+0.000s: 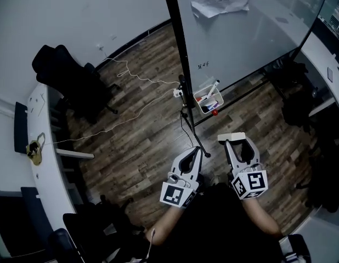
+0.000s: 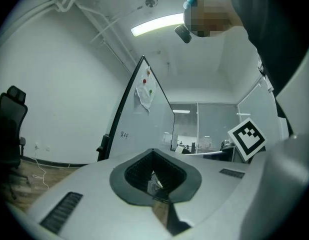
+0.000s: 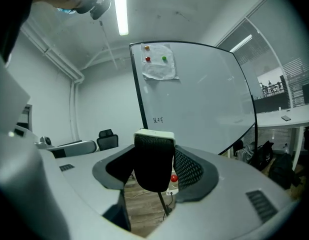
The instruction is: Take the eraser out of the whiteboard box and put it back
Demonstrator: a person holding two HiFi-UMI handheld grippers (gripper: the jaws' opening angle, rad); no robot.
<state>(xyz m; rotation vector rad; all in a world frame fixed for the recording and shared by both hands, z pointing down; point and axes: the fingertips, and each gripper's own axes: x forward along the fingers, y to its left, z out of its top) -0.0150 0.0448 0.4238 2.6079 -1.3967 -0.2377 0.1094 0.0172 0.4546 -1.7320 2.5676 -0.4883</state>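
Observation:
The eraser (image 1: pixel 231 137), a white-backed block with black felt, is clamped upright in my right gripper (image 1: pixel 236 143), which is shut on it. In the right gripper view the eraser (image 3: pixel 153 158) fills the gap between the jaws of the right gripper (image 3: pixel 155 165). The white whiteboard box (image 1: pixel 208 101) hangs at the whiteboard's (image 1: pixel 252 26) lower left corner, ahead of both grippers, and holds markers and a red item. My left gripper (image 1: pixel 197 152) is shut and holds nothing, just left of the right one. The left gripper (image 2: pixel 155 178) points up towards the board.
The whiteboard stand's black pole and foot (image 1: pixel 196 133) run between the box and my grippers. A white cable (image 1: pixel 137 80) trails over the wood floor. A black office chair (image 1: pixel 65 73) stands at the left, beside a white desk (image 1: pixel 44 169). Dark bags (image 1: pixel 298 100) sit at the right.

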